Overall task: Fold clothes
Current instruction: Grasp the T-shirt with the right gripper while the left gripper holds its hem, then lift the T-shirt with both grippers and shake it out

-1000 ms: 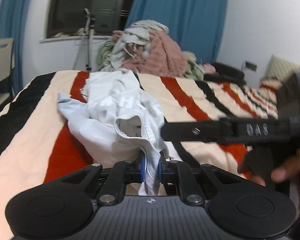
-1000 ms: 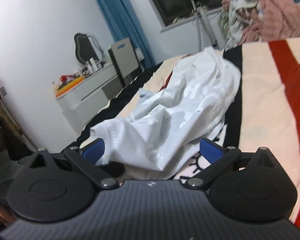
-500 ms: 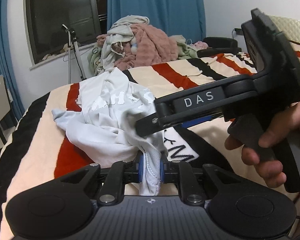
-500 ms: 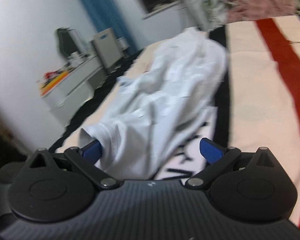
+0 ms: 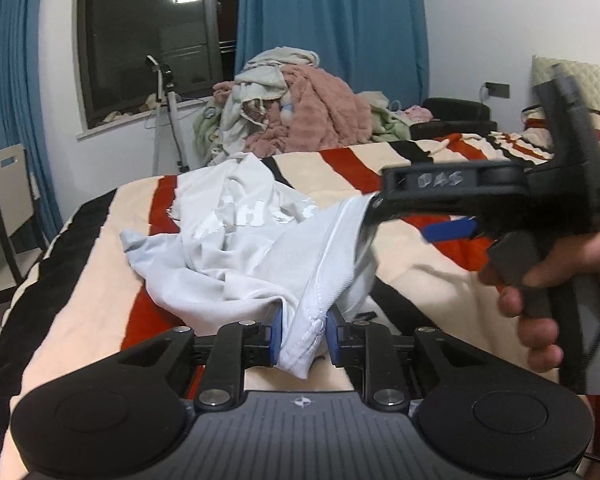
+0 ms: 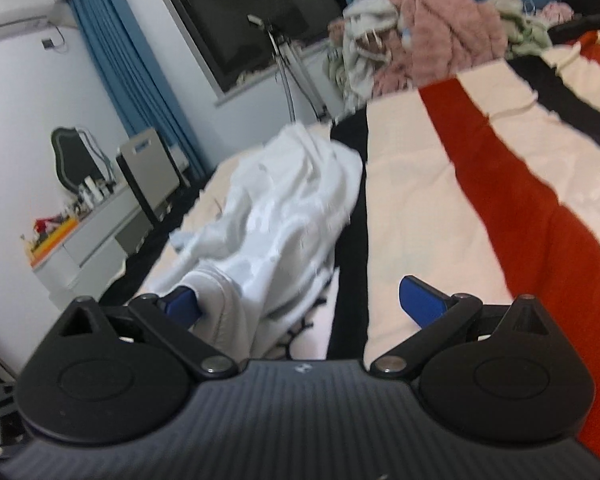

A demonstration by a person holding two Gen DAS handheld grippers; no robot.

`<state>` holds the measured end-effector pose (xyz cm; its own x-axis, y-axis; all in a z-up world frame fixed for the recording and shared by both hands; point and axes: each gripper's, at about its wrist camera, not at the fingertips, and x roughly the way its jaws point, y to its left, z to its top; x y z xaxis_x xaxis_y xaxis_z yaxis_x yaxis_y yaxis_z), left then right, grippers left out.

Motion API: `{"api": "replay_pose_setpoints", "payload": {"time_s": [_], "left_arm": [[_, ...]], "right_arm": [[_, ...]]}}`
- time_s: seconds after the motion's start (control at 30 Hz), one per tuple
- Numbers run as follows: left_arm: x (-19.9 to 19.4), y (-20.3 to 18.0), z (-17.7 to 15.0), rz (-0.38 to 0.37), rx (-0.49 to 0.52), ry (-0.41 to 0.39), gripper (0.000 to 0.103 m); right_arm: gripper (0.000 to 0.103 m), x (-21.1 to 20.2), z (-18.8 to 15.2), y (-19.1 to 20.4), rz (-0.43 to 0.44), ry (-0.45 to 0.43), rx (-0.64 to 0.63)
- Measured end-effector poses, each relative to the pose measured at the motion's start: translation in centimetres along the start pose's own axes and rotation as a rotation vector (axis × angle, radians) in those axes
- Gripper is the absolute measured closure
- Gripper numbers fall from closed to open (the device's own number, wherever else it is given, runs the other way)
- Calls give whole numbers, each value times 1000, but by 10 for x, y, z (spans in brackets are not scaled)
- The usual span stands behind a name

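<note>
A bedroom with white walls, blue curtains [image 5: 332, 40] and a dark window [image 5: 148, 40] is filling the background of both views. A bed under a striped blanket [image 5: 420, 168] in cream, red and black is taking up most of the room. Beyond the bed's far edge, a heap of clothes [image 5: 296, 116], pink, cream and pale green, is sitting below the window. In the right wrist view a white dresser [image 6: 88, 236] crowded with small items is standing against the wall to the left, with a chair back [image 6: 150, 168] beside it.

A white garment [image 5: 240, 240] with a pale printed design is lying crumpled on the blanket, across the black and red stripes near the bed's left side. One seamed edge of it is stretching taut between the two tools.

The left gripper [image 5: 300, 334] is sitting low at the near end of the garment, its jaws clamped on a bunched fold of the white fabric. The right gripper [image 6: 300, 298] is coming in from the right, held by a hand [image 5: 548, 280] wrapped around its handle; its jaws are standing wide apart, with the garment's edge draping over and touching the left blue pad [image 6: 182, 300], while the right pad is bare above the blanket. The right wrist view is blurred, so the finer folds cannot be made out.
</note>
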<state>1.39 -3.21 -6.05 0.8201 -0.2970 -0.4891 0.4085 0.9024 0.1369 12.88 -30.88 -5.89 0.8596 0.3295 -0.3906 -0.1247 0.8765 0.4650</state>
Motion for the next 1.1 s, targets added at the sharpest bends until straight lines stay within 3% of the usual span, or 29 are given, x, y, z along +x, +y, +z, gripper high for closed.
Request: {"api": "replay_pose_setpoints", "payload": {"time_s": [0.07,0.2,0.3,0.47,0.87,0.97,1.1], "left_arm": [[1,1,1,15,-16,-13,78],[1,6,4,36,-43,-44,92],[-2,7,6,60,-53,-74,95],[-13,14,10,86,-104,-131,96],[-29,32,16,113,-234,-229,96],[-34,35,17,100,-256,-253,96],[-40,37,18,74,-272,-283,96]], "right_arm": [[0,-8,2,4,7,-37,-14],[0,-16,5,6,-5,-74,-32],[0,-18,4,7,-22,-77,-44],[0,-11,-3,8,-92,-40,-87],[0,7,-18,0,-161,107,-84],[0,2,-13,3,-175,92,-96],[0,-24,2,8,-233,-61,-113]]}}
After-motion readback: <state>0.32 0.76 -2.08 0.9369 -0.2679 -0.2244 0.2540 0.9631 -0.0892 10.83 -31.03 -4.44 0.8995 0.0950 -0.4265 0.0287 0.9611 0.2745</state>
